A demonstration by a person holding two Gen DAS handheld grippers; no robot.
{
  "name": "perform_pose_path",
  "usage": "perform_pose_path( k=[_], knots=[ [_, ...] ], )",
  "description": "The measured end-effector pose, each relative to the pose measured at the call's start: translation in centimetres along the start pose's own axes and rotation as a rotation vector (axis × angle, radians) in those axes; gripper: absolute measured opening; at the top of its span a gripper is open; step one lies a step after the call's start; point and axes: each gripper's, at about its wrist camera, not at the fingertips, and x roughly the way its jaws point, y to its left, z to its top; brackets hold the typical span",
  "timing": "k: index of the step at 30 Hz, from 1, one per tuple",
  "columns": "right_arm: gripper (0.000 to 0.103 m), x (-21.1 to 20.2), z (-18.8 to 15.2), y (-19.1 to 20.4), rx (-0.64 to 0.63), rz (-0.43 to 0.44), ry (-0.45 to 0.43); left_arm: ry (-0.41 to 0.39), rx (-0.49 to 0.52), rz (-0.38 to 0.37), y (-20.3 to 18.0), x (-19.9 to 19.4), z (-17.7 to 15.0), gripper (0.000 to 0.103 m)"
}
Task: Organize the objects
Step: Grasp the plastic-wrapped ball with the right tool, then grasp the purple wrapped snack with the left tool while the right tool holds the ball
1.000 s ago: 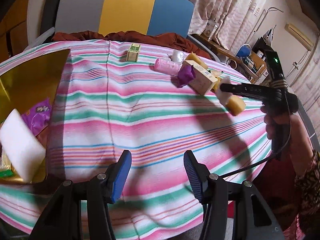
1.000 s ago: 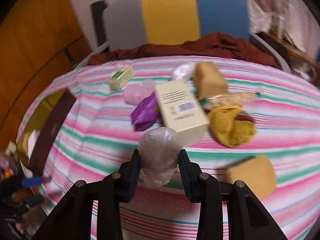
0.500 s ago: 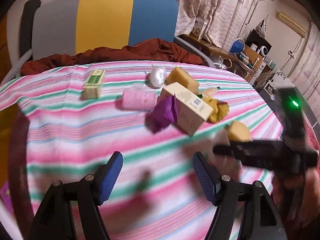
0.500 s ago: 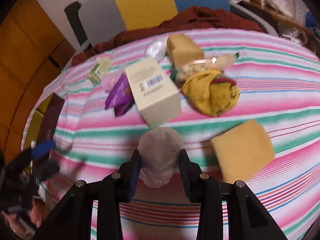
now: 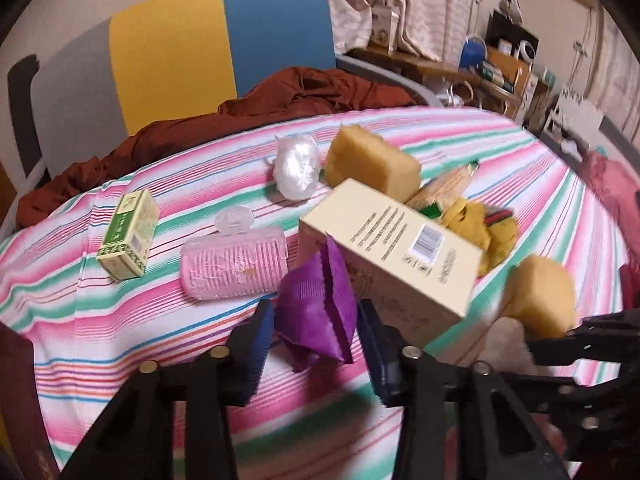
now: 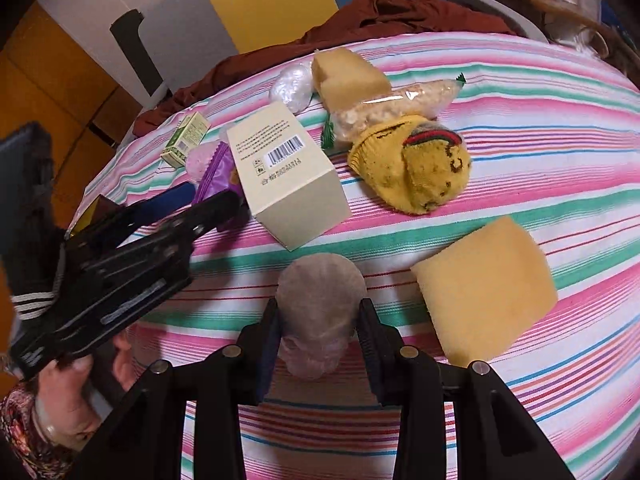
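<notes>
Two grippers are over the striped tablecloth (image 5: 120,312) at once. The left gripper (image 5: 316,334) has the purple packet (image 5: 316,312) between its blue pads, and its jaws have just been closing around it. Whether the pads are pressing yet I cannot tell, though they sit just beside the packet's crinkled edges on both sides. Just beyond and to the right of those fingertips, the cream carton (image 5: 400,248) lies tilted with its barcode face up, touching the packet. Ahead and to the left of the claw lies the pink roller pack (image 5: 234,264), and further left the small green box (image 5: 128,236). Well ahead sit a white plastic-wrapped bundle (image 5: 298,166) and a yellow sponge (image 5: 372,162).

Now the right gripper (image 6: 320,320): it is clamped on a pale, film-wrapped round bundle (image 6: 320,296), one pad on each side, the bundle sticking up past the fingertips. Just to its right lies a second yellow sponge (image 6: 486,290) flat on the cloth. Ahead of the claw is the same cream carton, and beyond it to the right the yellow knitted sock (image 6: 416,164) and a clear bag of puffed snacks (image 6: 396,108). From this side the left gripper comes in from the left, held by a hand (image 6: 64,396) in a patterned sleeve (image 6: 24,440).
</notes>
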Motion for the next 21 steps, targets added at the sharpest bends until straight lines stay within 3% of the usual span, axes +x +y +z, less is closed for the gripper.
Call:
perform_pose_path(
  k=[4,7,15,21],
  knots=[
    [0.038,0.1,0.1,-0.1,0.011,0.005,0.002,-0.021,0.005,-0.006,0.3,0.3,-0.5,0.038],
    [0.038,0.1,-0.1,0.0,0.008,0.003,-0.001,-0.024,-0.01,0.001,1.2,0.4,-1.7,0.029],
    [0.038,-0.3,0.0,0.1,0.006,0.005,-0.022,-0.074,-0.159,-0.048,4.6,-1.5,-4.1,0.028],
    [0.038,-0.5,0.1,0.5,0.002,0.026,-0.047,-0.111,-0.142,-0.02,5.0,-3.5,-6.8,0.028]
  ],
)
